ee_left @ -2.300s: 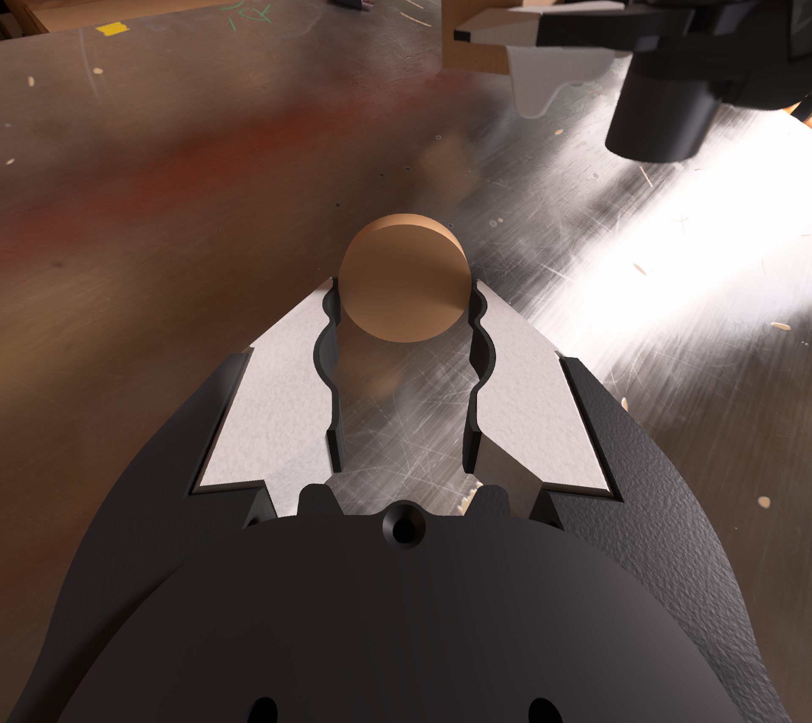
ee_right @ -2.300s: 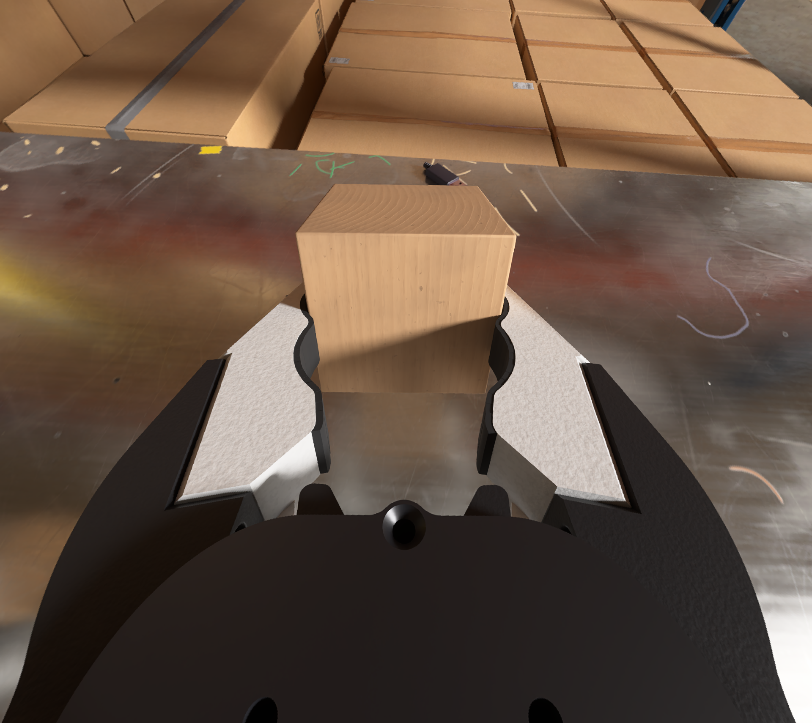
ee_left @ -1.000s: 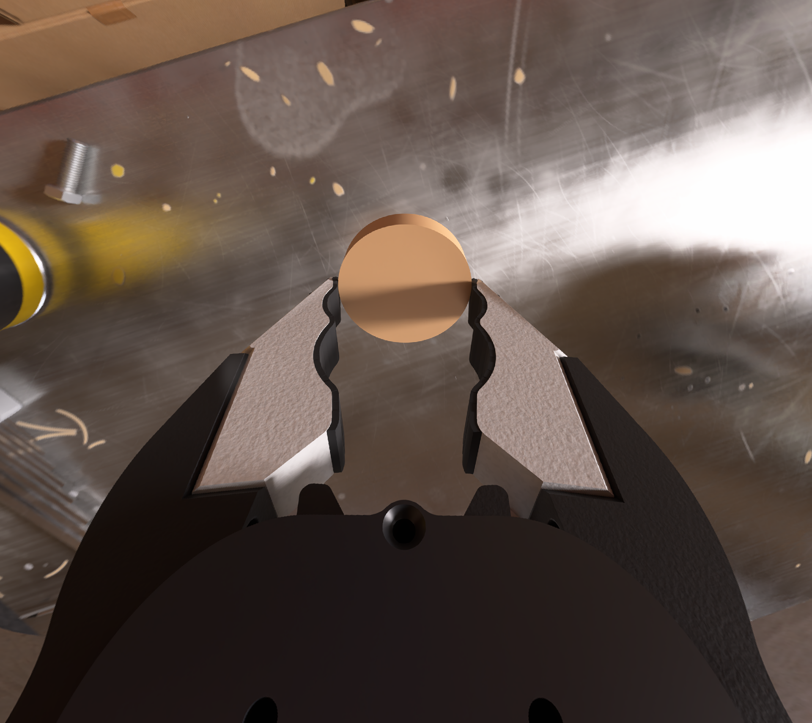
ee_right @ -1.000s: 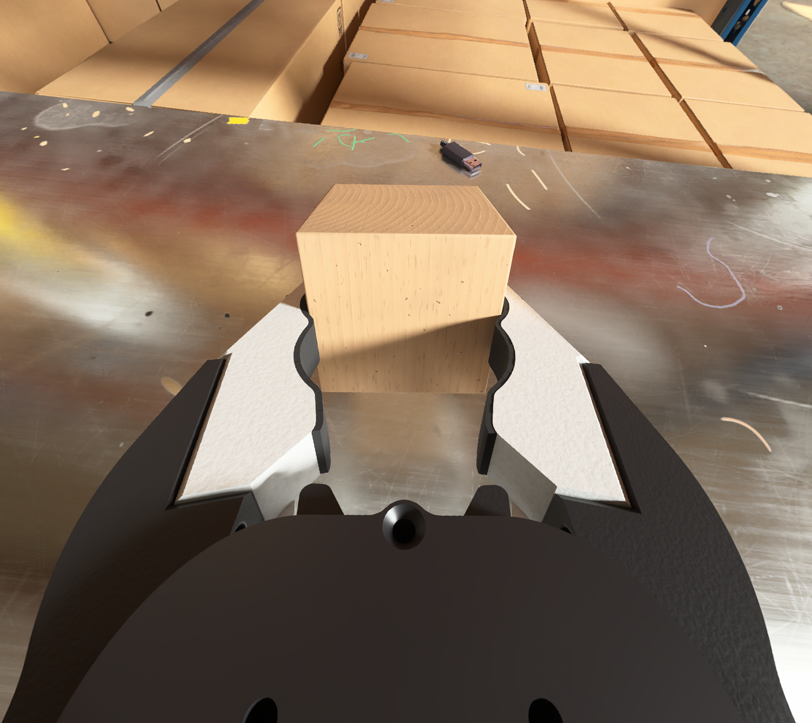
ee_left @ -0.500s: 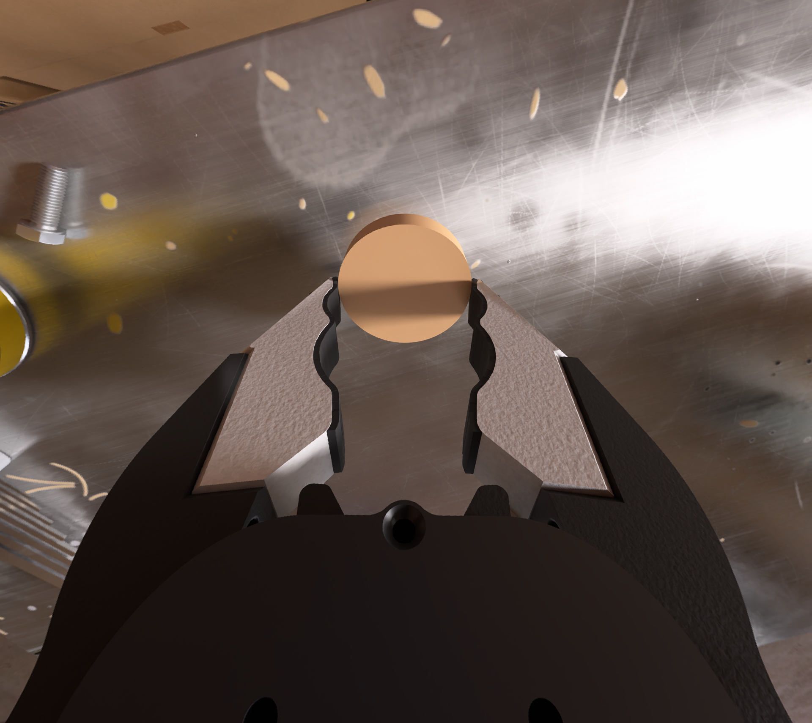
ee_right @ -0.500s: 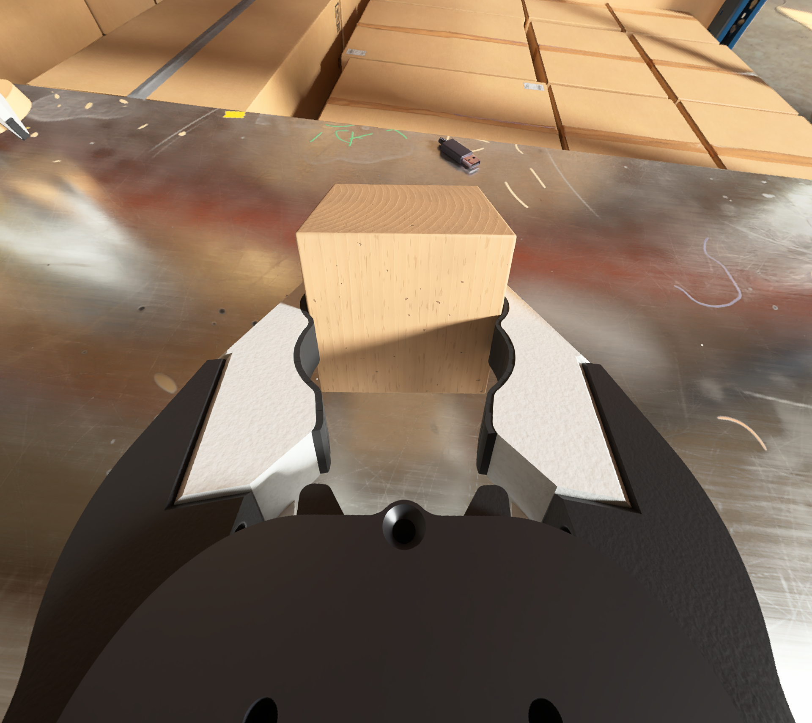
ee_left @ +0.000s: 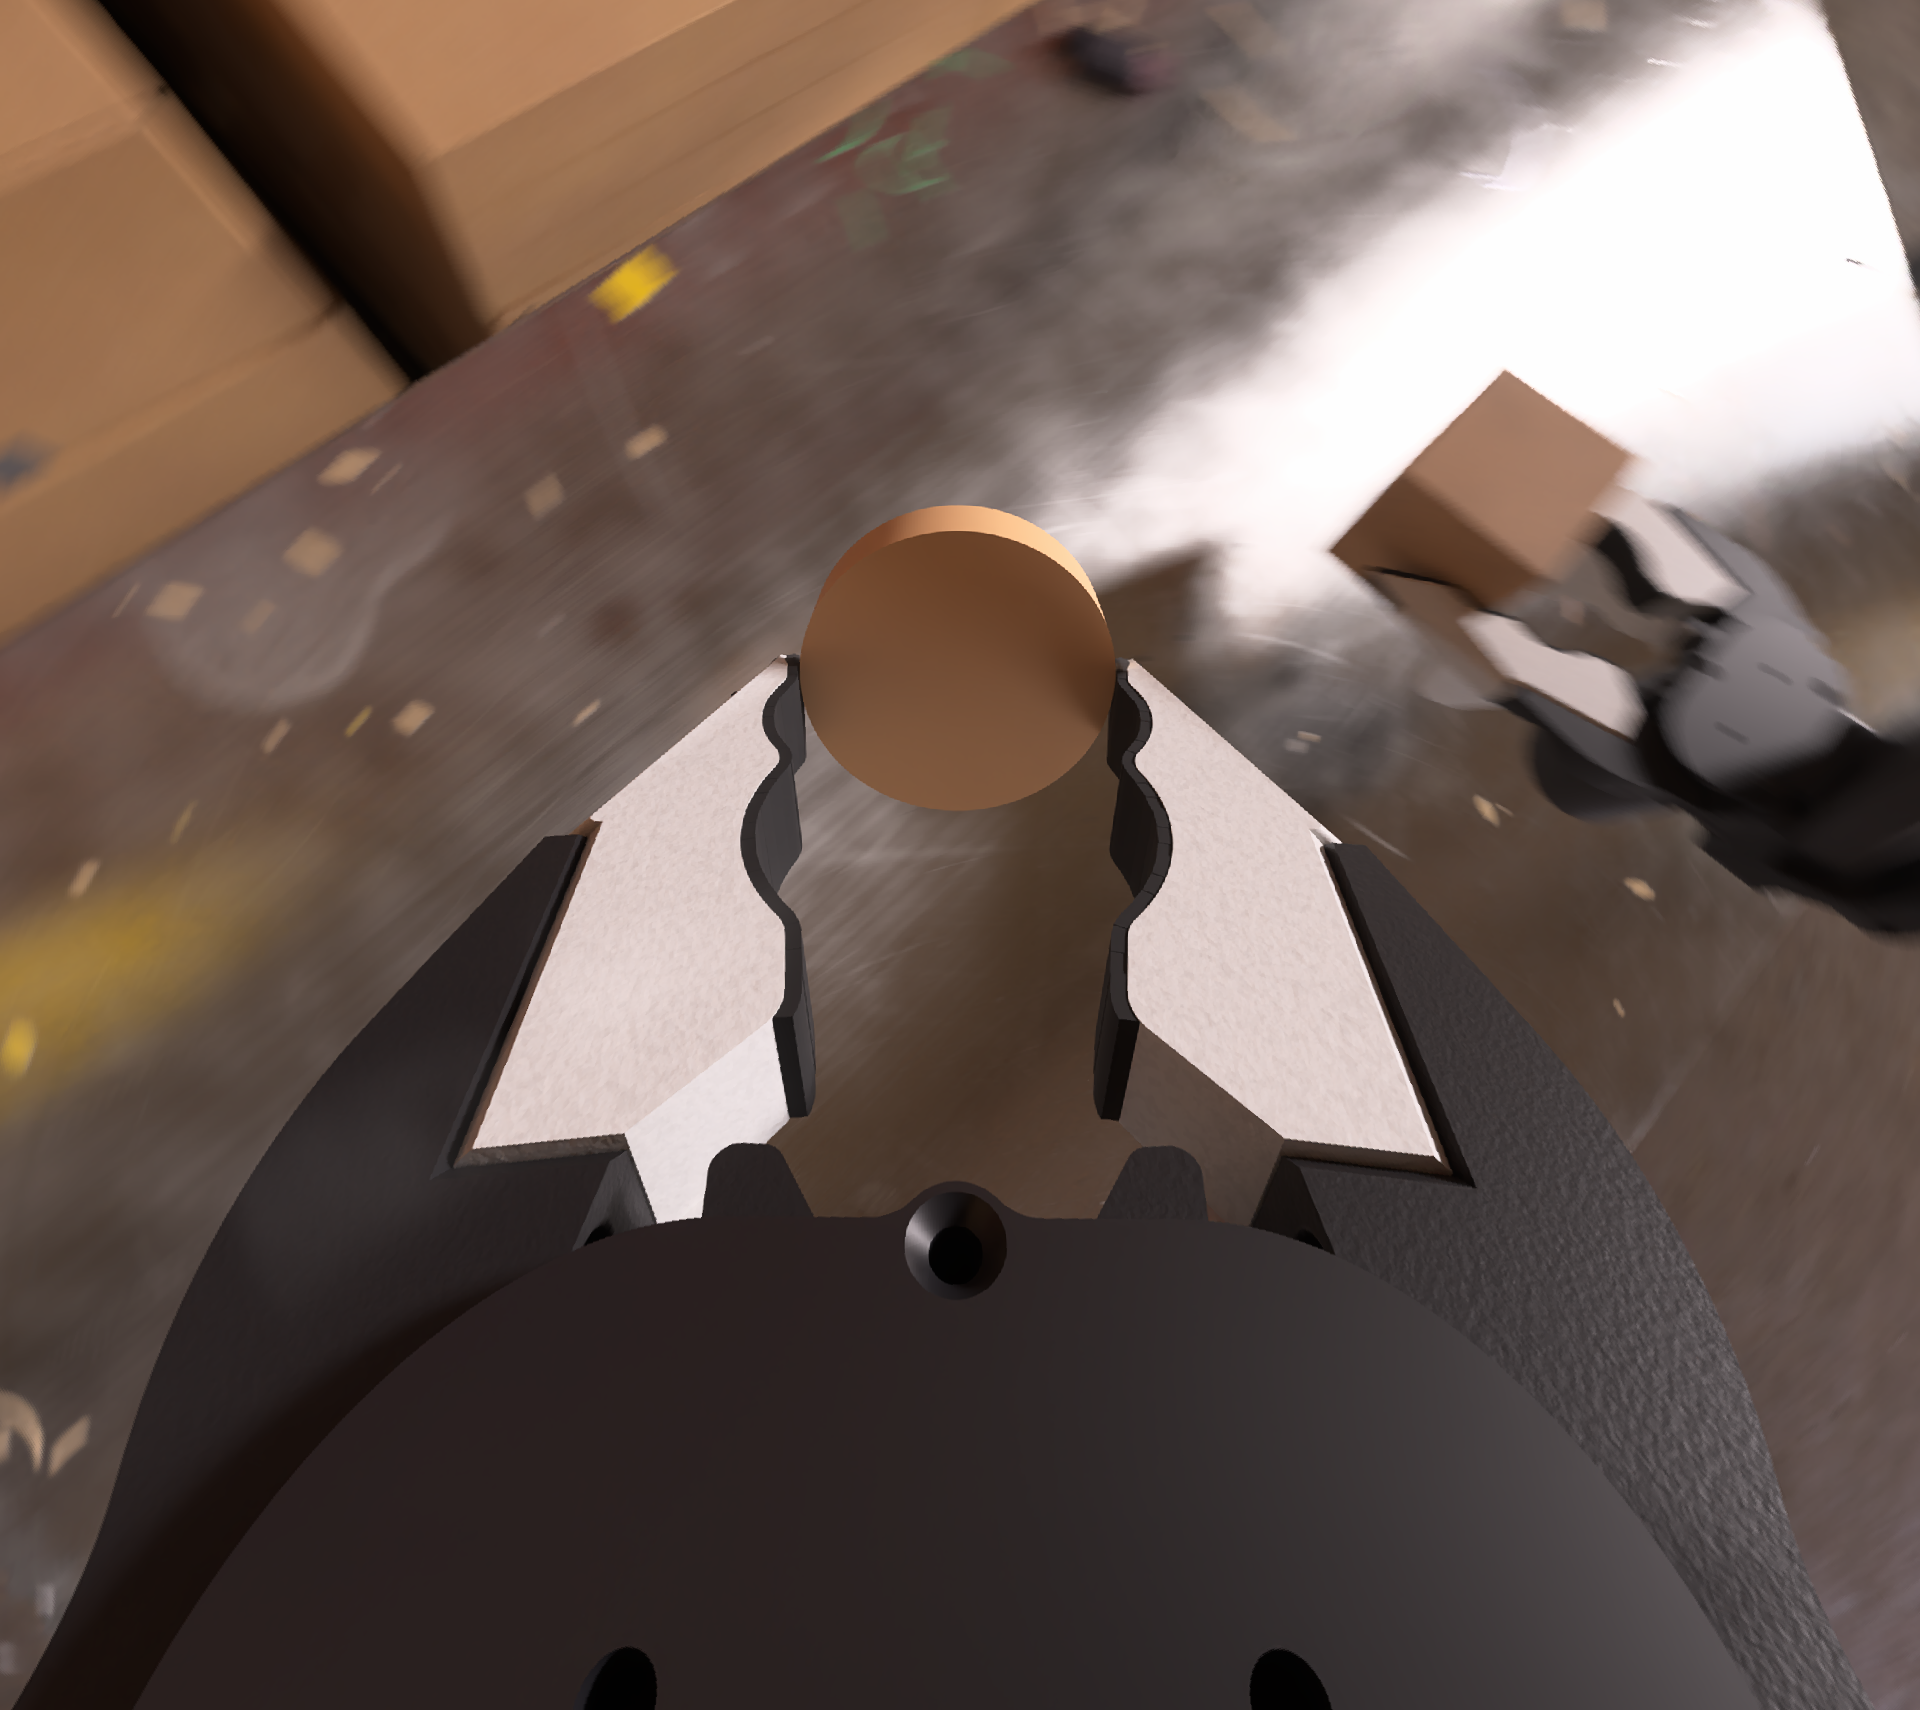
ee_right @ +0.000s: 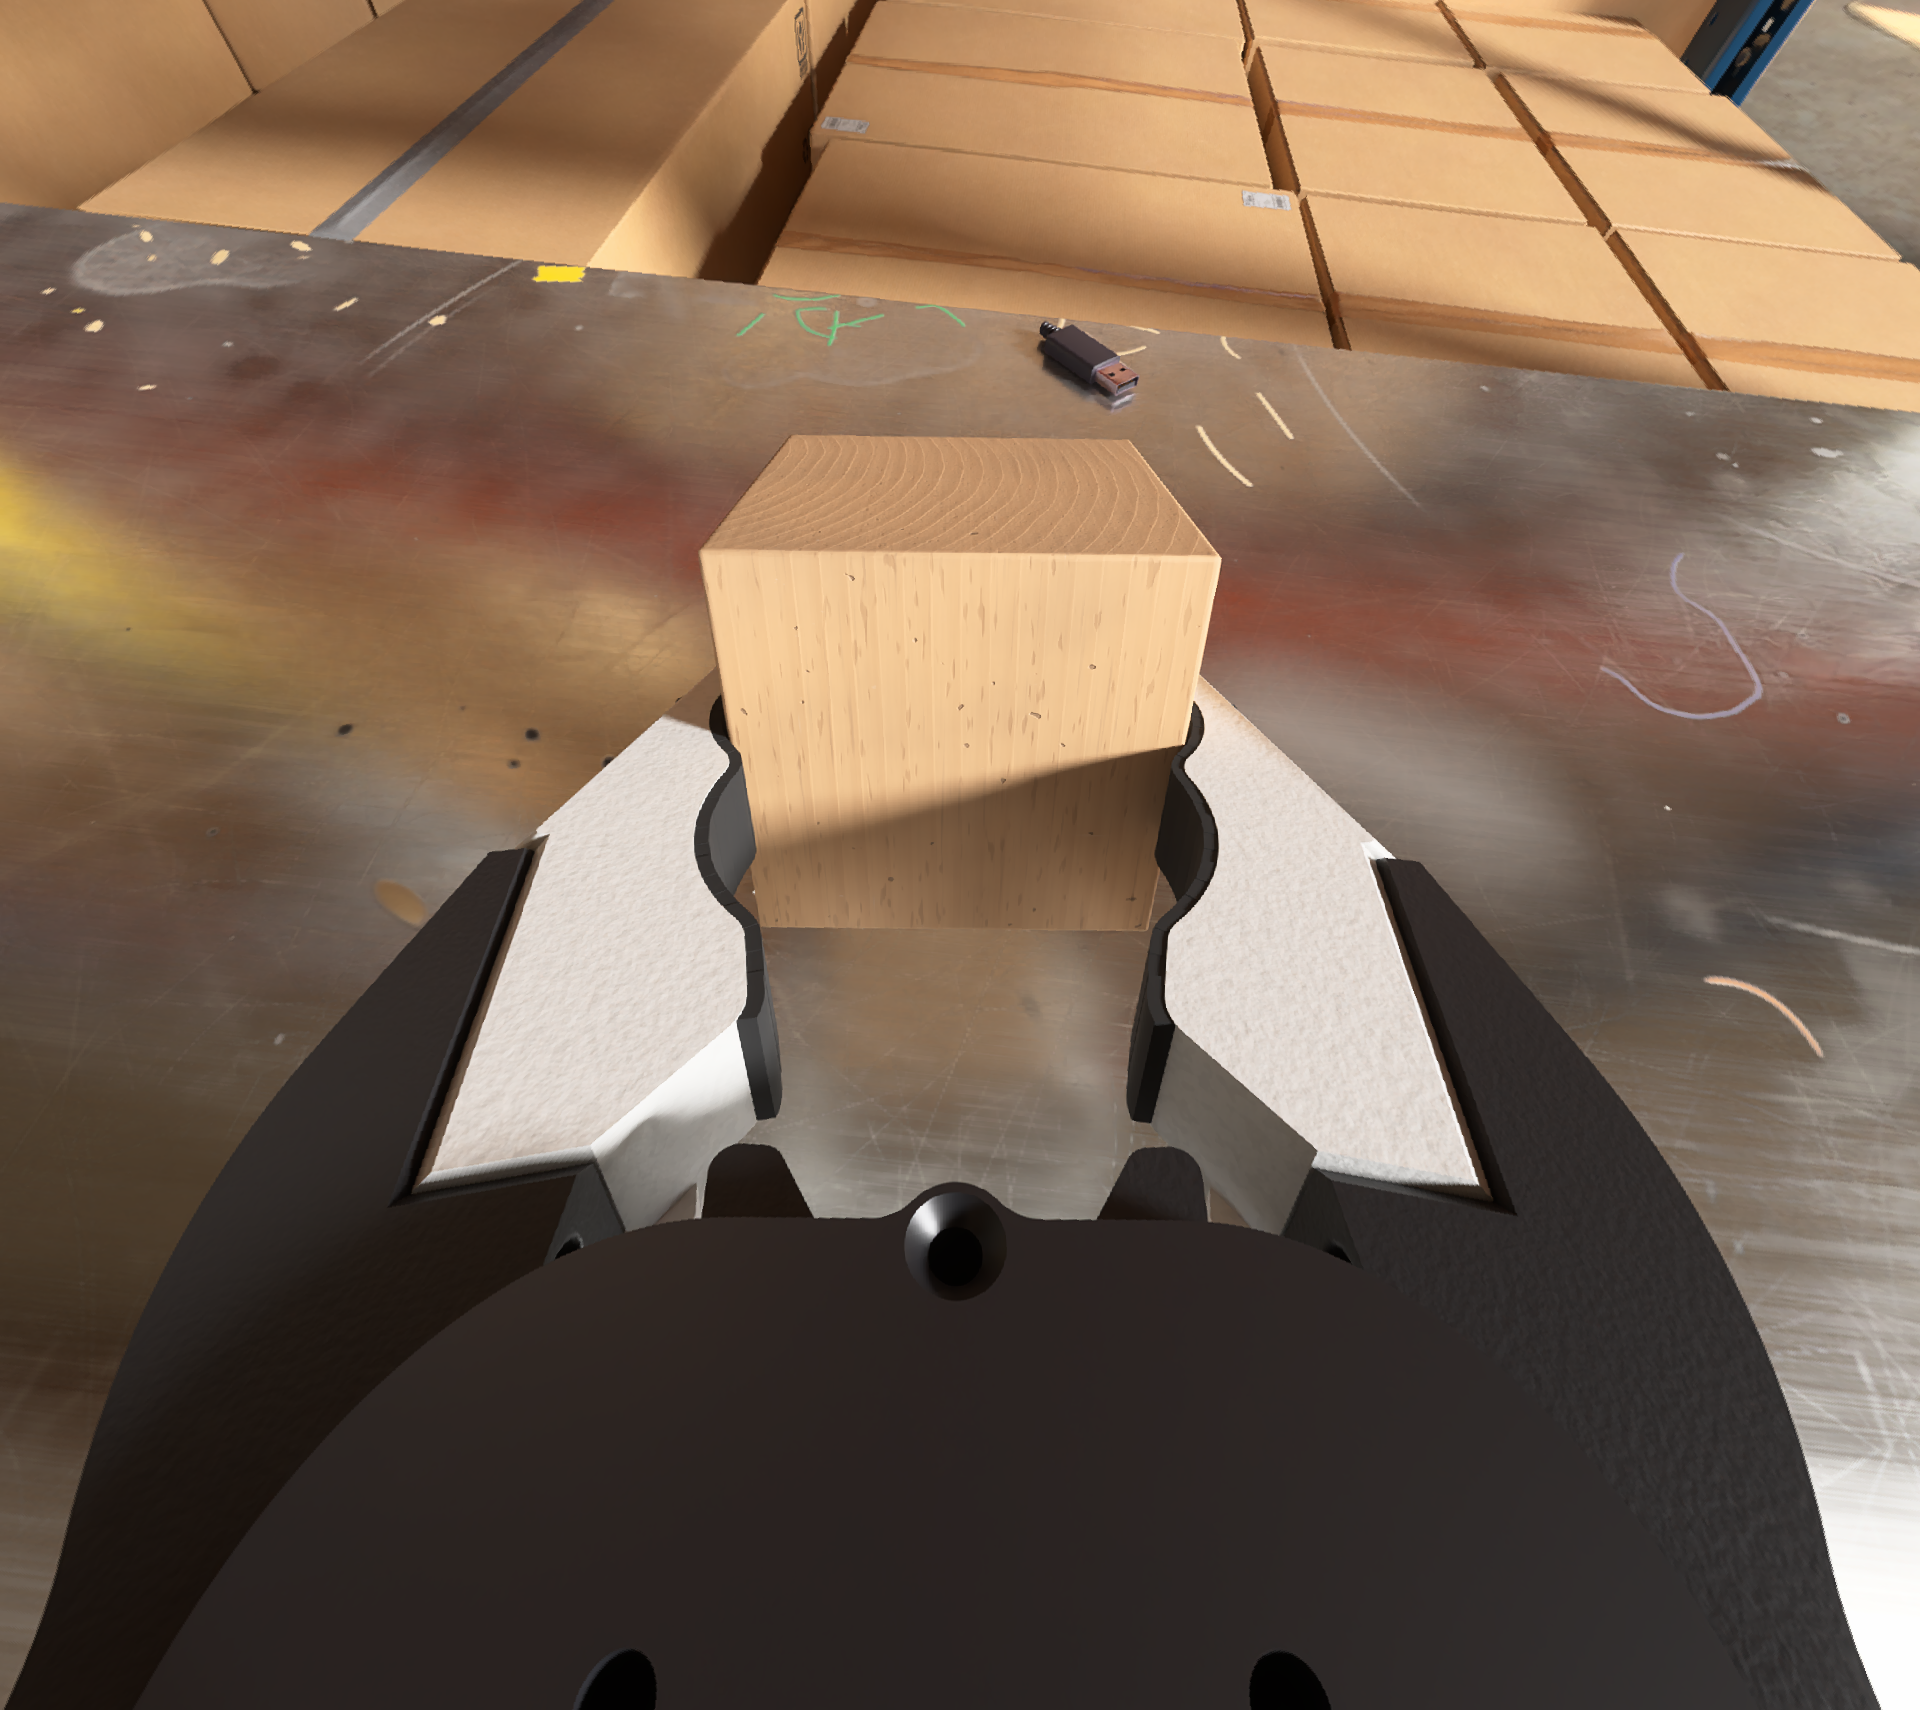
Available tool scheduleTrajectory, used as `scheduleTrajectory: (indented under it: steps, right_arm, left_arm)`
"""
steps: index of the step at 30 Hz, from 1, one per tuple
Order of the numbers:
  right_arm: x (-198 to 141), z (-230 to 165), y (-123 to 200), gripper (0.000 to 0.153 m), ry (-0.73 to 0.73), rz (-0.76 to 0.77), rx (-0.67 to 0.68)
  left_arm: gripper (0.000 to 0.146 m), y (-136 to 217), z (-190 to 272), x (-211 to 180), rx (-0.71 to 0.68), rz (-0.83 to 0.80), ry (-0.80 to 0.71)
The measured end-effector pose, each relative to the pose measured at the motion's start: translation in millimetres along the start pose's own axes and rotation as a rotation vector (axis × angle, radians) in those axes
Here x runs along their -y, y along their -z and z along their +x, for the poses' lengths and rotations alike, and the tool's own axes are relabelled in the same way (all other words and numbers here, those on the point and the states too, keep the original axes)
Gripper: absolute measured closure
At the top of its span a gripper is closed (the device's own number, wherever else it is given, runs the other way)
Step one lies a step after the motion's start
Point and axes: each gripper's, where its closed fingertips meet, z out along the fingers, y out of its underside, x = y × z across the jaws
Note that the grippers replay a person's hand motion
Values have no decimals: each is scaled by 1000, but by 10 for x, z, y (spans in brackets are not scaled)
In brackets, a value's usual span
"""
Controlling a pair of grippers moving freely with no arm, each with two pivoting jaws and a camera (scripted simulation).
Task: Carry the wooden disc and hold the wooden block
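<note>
Left gripper pinches disc at fingertips, flat face toward camera, above the table. Right gripper clamps block, far edge ahead. Blur: block probably forward-right of disc.

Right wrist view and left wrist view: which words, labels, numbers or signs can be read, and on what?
The white stickers on the cardboard boxes: too small to read.
The green scribble on the metal table: no legible word.
The wooden block and the wooden disc: no writing.
Left wrist view background: blurred, nothing readable.
</note>
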Motion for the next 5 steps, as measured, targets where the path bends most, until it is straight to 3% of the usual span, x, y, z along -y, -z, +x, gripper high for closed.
scheduleTrajectory:
  steps: [5]
  right_arm:
    - [-9, -4, 28, 74, -16, 6, 12]
  left_arm:
    - [87, -23, 1341, 211, -162, 26, -484]
